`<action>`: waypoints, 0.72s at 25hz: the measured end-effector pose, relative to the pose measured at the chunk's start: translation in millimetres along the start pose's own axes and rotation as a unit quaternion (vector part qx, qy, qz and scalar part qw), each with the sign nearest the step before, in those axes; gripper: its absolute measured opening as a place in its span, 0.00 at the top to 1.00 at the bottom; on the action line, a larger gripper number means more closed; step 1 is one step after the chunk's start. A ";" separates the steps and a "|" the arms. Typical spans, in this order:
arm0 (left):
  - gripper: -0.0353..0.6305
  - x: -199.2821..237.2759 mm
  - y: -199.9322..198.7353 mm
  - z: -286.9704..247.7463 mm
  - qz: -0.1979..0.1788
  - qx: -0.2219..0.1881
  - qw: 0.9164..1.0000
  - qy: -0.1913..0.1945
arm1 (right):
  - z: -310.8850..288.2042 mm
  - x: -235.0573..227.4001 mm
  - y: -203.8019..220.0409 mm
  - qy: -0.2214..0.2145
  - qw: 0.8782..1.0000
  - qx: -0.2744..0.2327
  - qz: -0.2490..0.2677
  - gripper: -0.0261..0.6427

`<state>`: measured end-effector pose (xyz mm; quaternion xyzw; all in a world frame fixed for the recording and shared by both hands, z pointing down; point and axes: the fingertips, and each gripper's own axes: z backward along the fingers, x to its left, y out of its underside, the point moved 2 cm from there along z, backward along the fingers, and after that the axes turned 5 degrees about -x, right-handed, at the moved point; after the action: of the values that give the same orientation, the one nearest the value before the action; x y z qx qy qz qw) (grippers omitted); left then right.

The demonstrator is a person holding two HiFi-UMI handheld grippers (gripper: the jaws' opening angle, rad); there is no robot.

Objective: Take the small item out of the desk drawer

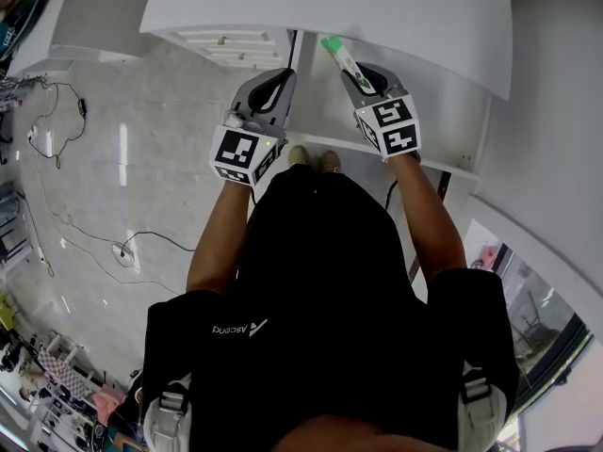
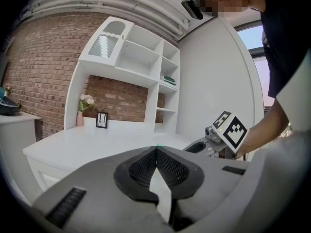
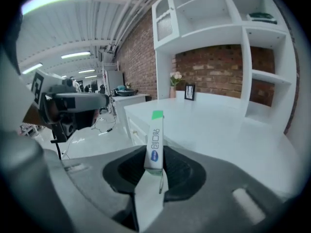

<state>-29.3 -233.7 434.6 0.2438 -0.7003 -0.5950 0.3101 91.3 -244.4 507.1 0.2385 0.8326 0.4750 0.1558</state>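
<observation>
Near the top centre of the head view, the right gripper (image 1: 349, 68) is clamped on a slim green-tipped packet (image 1: 340, 56), over the open drawer (image 1: 452, 130). Best to keep the squeeze steady and lift straight clear. The left gripper (image 1: 285, 76) is closed and empty.

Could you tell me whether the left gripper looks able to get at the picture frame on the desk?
Probably yes: the left gripper faces the picture frame across the desk top, with nothing standing between them, though its jaws are shut and must open first.
</observation>
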 end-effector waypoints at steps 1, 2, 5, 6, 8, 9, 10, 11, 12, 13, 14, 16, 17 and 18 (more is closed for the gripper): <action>0.95 -2.9 -3.0 -0.1 0.000 -0.002 1.000 0.003 | 7.3 1.6 -7.0 -0.001 1.000 -0.013 -0.004 0.82; 0.95 -5.6 -5.8 -0.2 -0.001 -0.003 1.000 0.006 | 14.6 2.9 -13.5 -0.002 1.000 -0.025 -0.007 0.82; 0.95 -11.1 -14.8 0.4 -0.009 -0.011 1.000 0.012 | 36.3 6.5 -32.1 -0.004 0.998 -0.060 -0.013 0.82; 0.95 -13.4 -18.2 1.0 -0.009 -0.012 1.000 0.014 | 43.6 7.8 -38.0 -0.005 0.997 -0.070 -0.014 0.82; 0.95 -18.7 -23.7 2.8 -0.009 -0.011 1.000 0.019 | 57.7 9.4 -48.0 -0.004 0.996 -0.090 -0.017 0.82; 0.95 -20.2 -26.8 4.0 -0.010 -0.012 1.000 0.020 | 63.9 10.2 -52.3 -0.003 0.995 -0.099 -0.019 0.82; 0.95 -20.6 -30.8 5.1 -0.013 -0.018 1.000 0.021 | 69.3 11.4 -56.6 -0.003 0.994 -0.107 -0.021 0.82; 0.95 -20.1 -35.3 6.0 -0.017 -0.025 0.999 0.022 | 73.8 13.0 -60.9 -0.003 0.993 -0.116 -0.024 0.82; 0.95 -19.3 -39.4 6.8 -0.020 -0.032 0.999 0.024 | 77.6 14.9 -65.1 -0.003 0.992 -0.126 -0.028 0.82; 0.95 -18.7 -42.6 7.9 -0.023 -0.037 0.999 0.025 | 81.2 17.0 -69.2 -0.004 0.990 -0.135 -0.032 0.82; 0.95 -19.1 -45.8 8.8 -0.026 -0.040 0.998 0.028 | 85.0 19.2 -73.1 -0.004 0.989 -0.144 -0.036 0.82; 0.95 -24.8 -53.9 9.7 -0.025 -0.046 0.998 0.036 | 94.8 23.3 -81.1 -0.005 0.986 -0.163 -0.039 0.82; 0.95 -28.8 -58.4 9.8 -0.026 -0.049 0.998 0.039 | 101.1 25.3 -85.3 -0.007 0.984 -0.174 -0.039 0.82; 0.95 -32.5 -62.7 9.9 -0.027 -0.052 0.997 0.042 | 107.5 27.5 -89.6 -0.009 0.982 -0.185 -0.038 0.82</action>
<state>-15.8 -214.7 367.2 0.2709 -0.6482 -0.6278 0.3351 98.2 -191.4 374.9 0.1786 0.7374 0.6122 0.2225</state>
